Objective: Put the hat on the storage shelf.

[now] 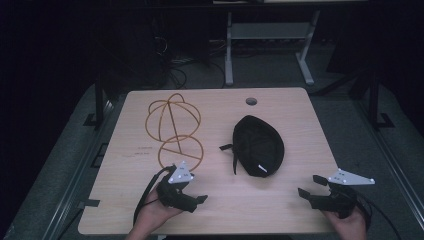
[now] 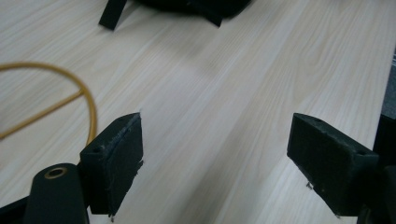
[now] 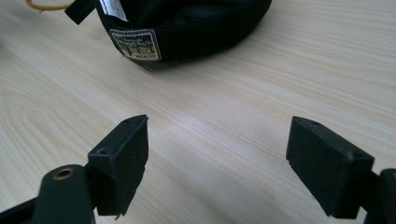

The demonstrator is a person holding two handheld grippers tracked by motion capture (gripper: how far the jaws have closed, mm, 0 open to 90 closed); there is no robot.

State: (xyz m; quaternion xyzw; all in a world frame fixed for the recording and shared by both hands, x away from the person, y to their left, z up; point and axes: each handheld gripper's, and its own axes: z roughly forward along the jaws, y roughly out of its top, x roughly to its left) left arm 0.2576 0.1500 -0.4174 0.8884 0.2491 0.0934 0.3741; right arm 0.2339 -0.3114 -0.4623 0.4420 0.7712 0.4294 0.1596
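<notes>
I take the black cap [image 1: 258,146] as my landmark: it lies upside down near the middle of the light wooden table [image 1: 280,210], its opening facing up and a strap trailing off its left side. To the left of the cap, well apart from it, stands a yellow wire frame [image 1: 174,131] — a rounded cage of thin hoops with a flat ring at its near end, resting on the tabletop.

My left gripper [image 1: 199,199] sits to the near left of the cap, just at the near edge of the wire frame's ring, held in a hand [image 1: 155,212] that comes in from the bottom. In the left gripper view its jaws stand wide apart over bare wood, nothing between them; a curve of the yellow wire runs just beside the left pad [image 2: 114,158], and the cap's dark edge and strap show at the top of that view.

My right gripper [image 1: 309,187] is to the near right of the cap, apart from it, held low over the table in the other hand [image 1: 350,222]. Its jaws are spread too — empty, with only tabletop in the gap. From the right gripper view the cap [image 3: 187,28] lies ahead, and a sewn label [image 3: 135,44] shows inside its rim; I cannot read the print.
</notes>
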